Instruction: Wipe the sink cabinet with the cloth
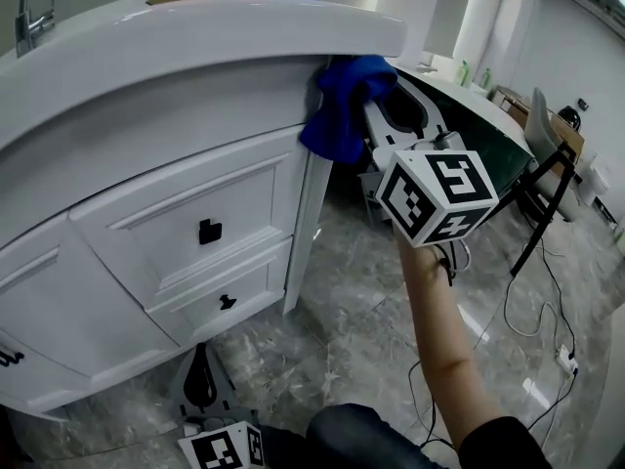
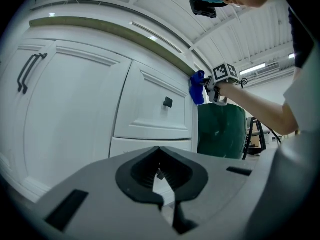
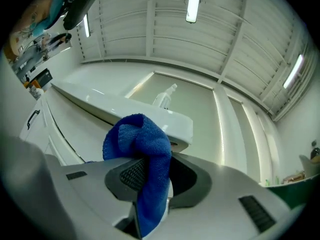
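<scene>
Pinching the blue cloth (image 1: 344, 106) tight in the right gripper (image 3: 150, 176), bunched past its jaws against the sink cabinet (image 1: 195, 213) top corner, under the counter rim (image 1: 244, 27). Holding the left gripper (image 2: 162, 176) low, jaws together, empty.

Bathroom-fixture display room; white sink cabinet (image 1: 146, 213); faucet (image 1: 29, 20); marble floor (image 1: 371, 330)

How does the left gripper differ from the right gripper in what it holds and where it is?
The right gripper is shut on the blue cloth; the left gripper has its jaws together on nothing. The right gripper is raised to the sink cabinet's top corner, under the countertop rim; the left gripper hangs low near the floor, off the cabinet. Both carry a marker cube.
</scene>
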`<state>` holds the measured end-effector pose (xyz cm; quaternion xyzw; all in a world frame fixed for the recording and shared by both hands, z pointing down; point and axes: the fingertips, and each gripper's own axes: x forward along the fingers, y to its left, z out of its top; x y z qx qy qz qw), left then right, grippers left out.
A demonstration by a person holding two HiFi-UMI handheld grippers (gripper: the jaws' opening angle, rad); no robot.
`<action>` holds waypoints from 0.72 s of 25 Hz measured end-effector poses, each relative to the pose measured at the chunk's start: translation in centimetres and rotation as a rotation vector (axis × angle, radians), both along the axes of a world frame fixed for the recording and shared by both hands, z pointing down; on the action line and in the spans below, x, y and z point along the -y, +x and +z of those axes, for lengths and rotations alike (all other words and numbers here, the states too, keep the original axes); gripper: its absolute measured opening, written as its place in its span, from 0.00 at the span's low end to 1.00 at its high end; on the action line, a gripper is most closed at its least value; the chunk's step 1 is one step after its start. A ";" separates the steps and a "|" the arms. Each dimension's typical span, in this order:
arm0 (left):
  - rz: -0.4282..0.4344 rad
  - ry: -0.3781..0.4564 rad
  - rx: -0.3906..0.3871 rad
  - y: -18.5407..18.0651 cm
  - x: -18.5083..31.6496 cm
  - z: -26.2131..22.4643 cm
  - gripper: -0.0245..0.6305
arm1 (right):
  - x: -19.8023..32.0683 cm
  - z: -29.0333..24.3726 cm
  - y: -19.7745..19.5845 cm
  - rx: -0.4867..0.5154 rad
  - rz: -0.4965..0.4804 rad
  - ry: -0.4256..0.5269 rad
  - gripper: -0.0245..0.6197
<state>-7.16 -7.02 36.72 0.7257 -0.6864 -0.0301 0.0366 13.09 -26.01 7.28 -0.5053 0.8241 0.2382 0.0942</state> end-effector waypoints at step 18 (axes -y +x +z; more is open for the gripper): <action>-0.028 -0.023 -0.048 -0.8 -0.2 0.3 0.04 | -0.1 2.8 -0.6 -0.030 0.042 0.027 0.21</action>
